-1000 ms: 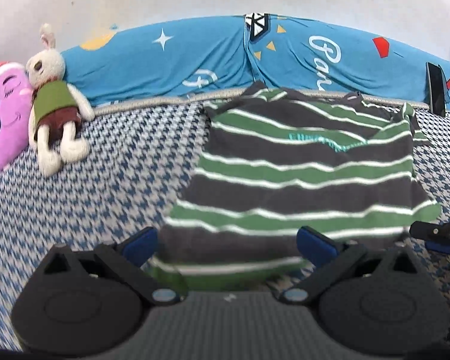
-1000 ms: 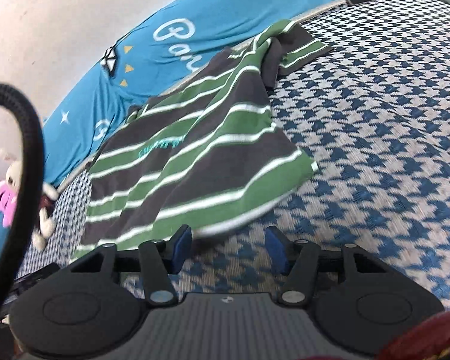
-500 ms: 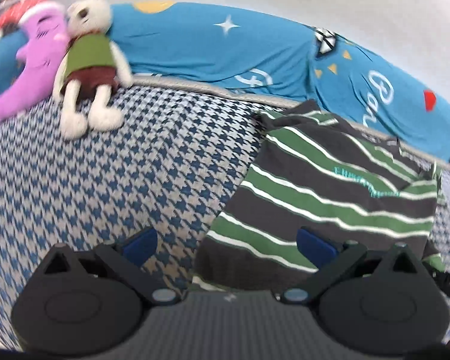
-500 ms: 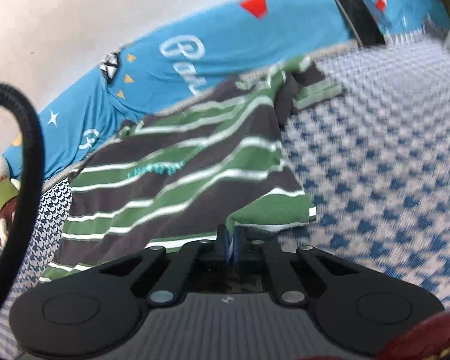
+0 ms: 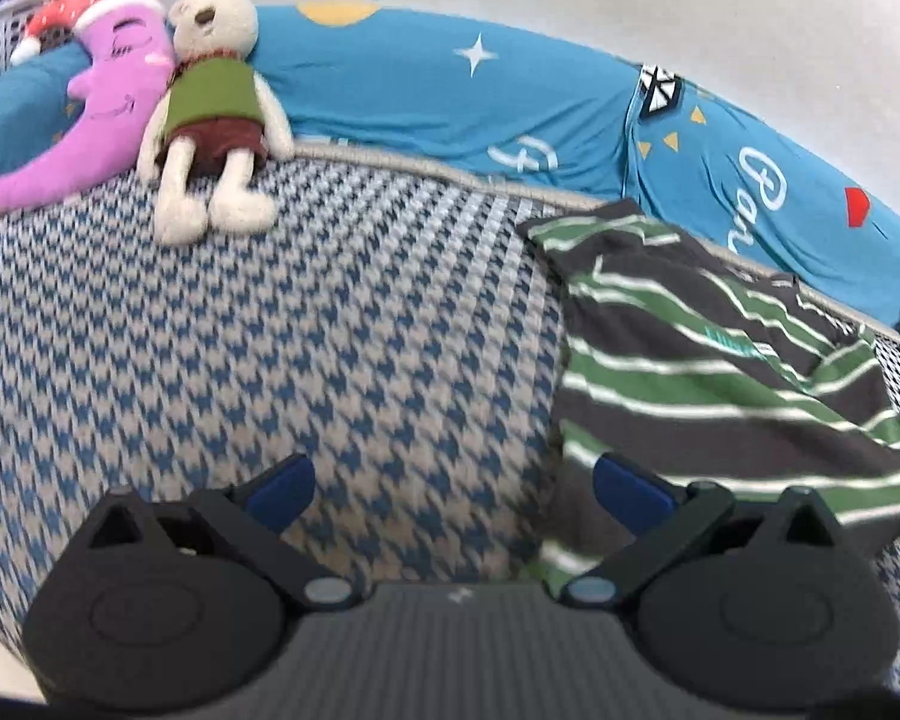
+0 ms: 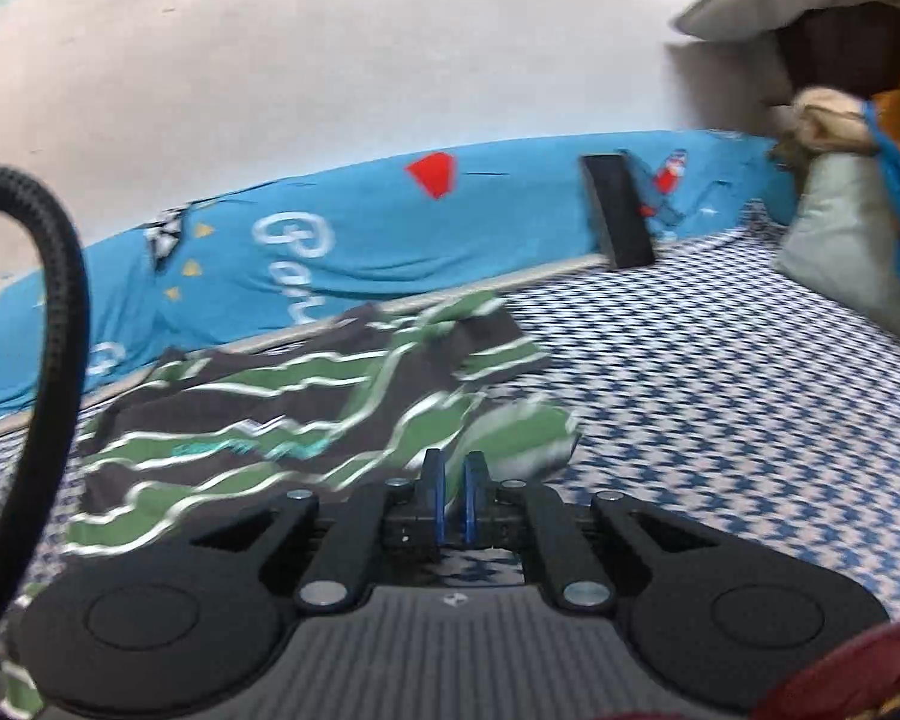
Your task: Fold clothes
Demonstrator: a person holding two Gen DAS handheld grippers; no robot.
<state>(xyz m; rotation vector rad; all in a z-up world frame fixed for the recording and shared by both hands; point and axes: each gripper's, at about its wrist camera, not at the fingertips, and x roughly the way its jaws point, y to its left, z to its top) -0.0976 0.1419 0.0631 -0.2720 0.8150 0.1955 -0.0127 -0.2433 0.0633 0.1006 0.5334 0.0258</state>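
Striped T-shirt spread on houndstooth bedcover, right of centre, near hem corner raised; right gripper clenched, apparently on that hem; left gripper released, straddling near-left hem edge; soft, light, limp cloth; grip at hem corners.

A bed covered in a blue-and-white houndstooth sheet fills the scene. Along its far edge runs a long blue bolster printed with stars and lettering, set against a plain off-white wall. A plush rabbit and a purple moon plush lean against the bolster.
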